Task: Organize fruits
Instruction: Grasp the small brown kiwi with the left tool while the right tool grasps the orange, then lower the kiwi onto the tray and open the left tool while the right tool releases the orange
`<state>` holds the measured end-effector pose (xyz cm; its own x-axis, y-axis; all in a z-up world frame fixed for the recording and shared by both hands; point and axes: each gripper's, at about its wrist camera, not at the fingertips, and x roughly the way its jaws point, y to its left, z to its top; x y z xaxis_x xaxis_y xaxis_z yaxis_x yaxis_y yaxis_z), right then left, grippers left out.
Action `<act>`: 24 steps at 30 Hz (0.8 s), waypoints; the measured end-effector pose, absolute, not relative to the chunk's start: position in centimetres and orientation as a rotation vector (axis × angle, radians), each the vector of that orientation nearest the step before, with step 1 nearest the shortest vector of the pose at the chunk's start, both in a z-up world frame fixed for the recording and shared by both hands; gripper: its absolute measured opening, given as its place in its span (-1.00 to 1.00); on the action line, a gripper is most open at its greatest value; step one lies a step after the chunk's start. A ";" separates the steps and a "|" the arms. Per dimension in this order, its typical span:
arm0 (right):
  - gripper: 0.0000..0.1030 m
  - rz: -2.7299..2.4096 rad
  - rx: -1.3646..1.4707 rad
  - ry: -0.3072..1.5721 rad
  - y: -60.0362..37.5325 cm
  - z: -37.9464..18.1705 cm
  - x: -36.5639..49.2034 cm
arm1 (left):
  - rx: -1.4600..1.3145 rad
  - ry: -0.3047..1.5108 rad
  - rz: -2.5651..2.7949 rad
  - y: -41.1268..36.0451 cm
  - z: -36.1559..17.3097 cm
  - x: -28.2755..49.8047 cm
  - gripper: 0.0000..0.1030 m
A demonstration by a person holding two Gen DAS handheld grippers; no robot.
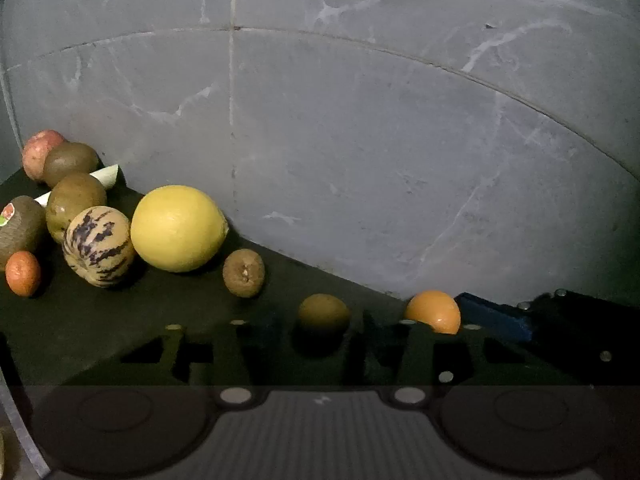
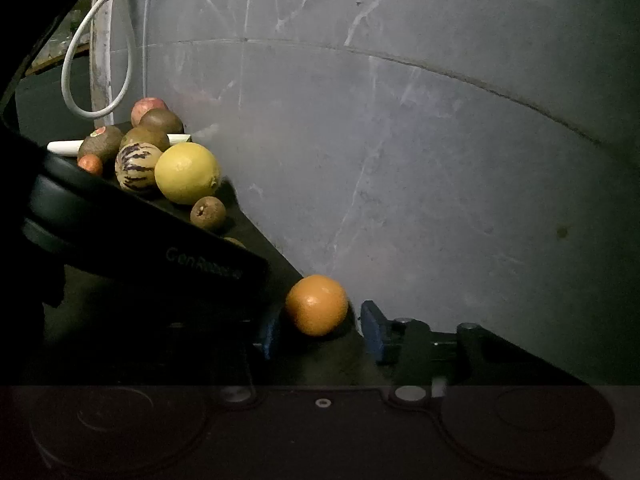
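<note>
Straddling the orange (image 2: 317, 305) on the dark bench (image 2: 328, 360), the right gripper (image 2: 320, 332) has its blue fingers (image 2: 374, 334) open, apart from it; closing looks next. Left gripper (image 1: 322, 344) brackets a brown fruit (image 1: 323, 314), fingers spread

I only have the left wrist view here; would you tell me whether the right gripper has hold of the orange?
Observer: No. The right gripper is open; the orange lies between its blue fingers, seemingly touching neither.
Operator: Thank you. Is the orange whole? I see only its top.
Observer: Yes, it looks round and intact.
Operator: Is there anything behind the pile?
Observer: A white cable loops down by the wall beyond the pile.
</note>
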<state>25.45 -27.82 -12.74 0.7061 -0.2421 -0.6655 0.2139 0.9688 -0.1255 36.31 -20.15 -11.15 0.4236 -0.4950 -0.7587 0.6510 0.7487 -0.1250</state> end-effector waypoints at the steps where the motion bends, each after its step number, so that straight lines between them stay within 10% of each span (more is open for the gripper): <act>1: -0.24 -0.253 -0.040 0.745 -27.8 -12.8 25.6 | 0.197 0.878 -0.724 -20.1 -11.2 36.4 -0.26; 24: -0.32 0.083 -0.083 0.666 -20.6 -9.3 24.1 | -0.045 0.826 -0.348 -7.7 -7.1 32.6 -0.39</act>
<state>24.11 -20.62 -9.31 0.7836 0.0499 -0.6193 -0.1033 0.9934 -0.0507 32.61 -7.65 -7.12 0.6245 -0.3205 -0.7123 0.2859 0.9425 -0.1734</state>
